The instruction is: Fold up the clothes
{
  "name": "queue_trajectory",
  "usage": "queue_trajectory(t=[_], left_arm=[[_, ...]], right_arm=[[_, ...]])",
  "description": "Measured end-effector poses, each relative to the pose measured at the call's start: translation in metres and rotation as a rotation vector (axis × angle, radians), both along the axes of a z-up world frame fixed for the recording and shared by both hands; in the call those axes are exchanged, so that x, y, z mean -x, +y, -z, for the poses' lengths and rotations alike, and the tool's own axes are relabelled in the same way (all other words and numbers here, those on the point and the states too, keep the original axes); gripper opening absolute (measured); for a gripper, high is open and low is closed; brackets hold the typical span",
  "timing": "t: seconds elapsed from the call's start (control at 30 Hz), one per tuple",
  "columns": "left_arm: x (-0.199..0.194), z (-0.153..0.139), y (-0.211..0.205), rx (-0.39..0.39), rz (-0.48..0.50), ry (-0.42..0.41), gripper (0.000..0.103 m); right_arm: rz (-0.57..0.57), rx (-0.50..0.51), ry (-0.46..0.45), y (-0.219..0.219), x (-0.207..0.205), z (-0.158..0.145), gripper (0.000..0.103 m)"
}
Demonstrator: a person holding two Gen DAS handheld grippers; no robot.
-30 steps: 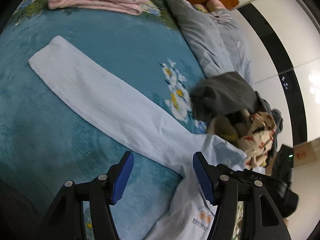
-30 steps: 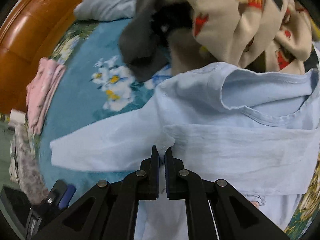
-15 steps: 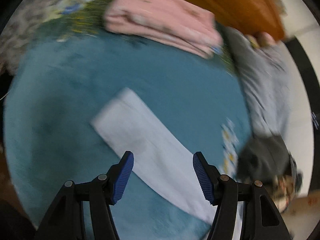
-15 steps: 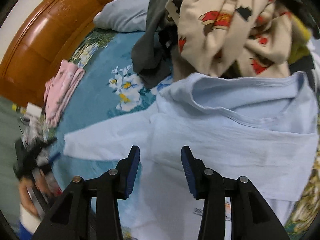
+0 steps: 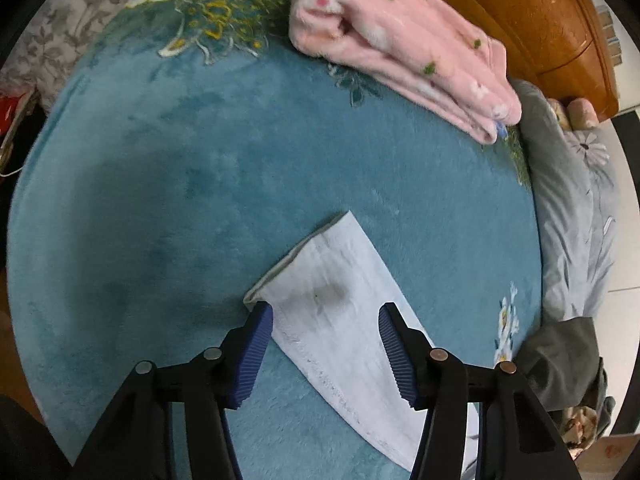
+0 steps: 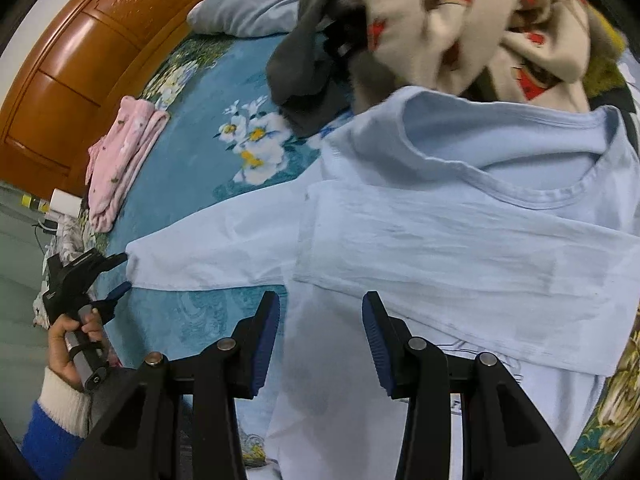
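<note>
On the blue blanket a pale blue shirt lies flat, one sleeve stretched out. Left gripper is spread wide over the cuff; right gripper gapes over the body, gripping nothing

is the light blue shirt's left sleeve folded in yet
No, spread. The light blue long-sleeved shirt has one sleeve lying straight out on the teal blanket.

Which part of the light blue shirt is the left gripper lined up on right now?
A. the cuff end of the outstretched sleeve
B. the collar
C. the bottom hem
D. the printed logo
A: the left gripper is open with its blue pads on either side of the cuff of the outstretched sleeve of the light blue shirt, which lies flat on the teal blanket.
</note>
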State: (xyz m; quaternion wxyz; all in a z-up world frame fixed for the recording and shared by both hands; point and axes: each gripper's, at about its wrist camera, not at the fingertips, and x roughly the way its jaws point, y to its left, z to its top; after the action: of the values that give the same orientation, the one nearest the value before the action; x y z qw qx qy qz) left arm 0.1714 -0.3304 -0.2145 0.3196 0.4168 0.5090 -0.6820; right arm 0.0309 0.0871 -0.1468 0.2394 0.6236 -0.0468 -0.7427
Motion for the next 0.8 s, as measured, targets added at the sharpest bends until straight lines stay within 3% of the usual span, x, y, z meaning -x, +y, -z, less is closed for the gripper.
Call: queue_trajectory(t=[0.17,0.23,0.27,0.3,0.4,0.6,0.73,0.8], left_arm=[[0.006,0.005,0.002,0.010,0.010,-0.024,0.054],[0.009,0.007,0.002,0.014,0.015,-0.034,0.040],[0.009,0.008,0.002,0.014,0.015,-0.036,0.023],[0.009,0.009,0.001,0.011,0.012,-0.033,0.014],[0.005,0.011,-0.001,0.006,-0.007,-0.019,0.007],[-0.002,-0.004,0.000,0.053,-0.027,0.065,0.003],[0.002,-0.031,0.015,0.139,0.034,0.125,0.002],[0.012,-0.052,0.034,0.197,0.115,0.161,0.002]], right_arm=[[-0.035,0.002,0.001,-0.011,-0.005,0.000,0.044],[-0.037,0.000,-0.005,-0.012,-0.006,0.002,0.044],[-0.036,-0.001,-0.010,-0.012,-0.007,0.003,0.044],[-0.034,-0.002,-0.015,-0.012,-0.007,0.004,0.044],[-0.032,-0.009,-0.023,-0.012,-0.009,0.006,0.044],[-0.047,-0.011,-0.013,-0.013,-0.016,0.004,0.044],[-0.046,0.001,-0.019,-0.009,-0.021,0.005,0.044],[-0.043,0.008,-0.018,-0.005,-0.023,0.005,0.044]])
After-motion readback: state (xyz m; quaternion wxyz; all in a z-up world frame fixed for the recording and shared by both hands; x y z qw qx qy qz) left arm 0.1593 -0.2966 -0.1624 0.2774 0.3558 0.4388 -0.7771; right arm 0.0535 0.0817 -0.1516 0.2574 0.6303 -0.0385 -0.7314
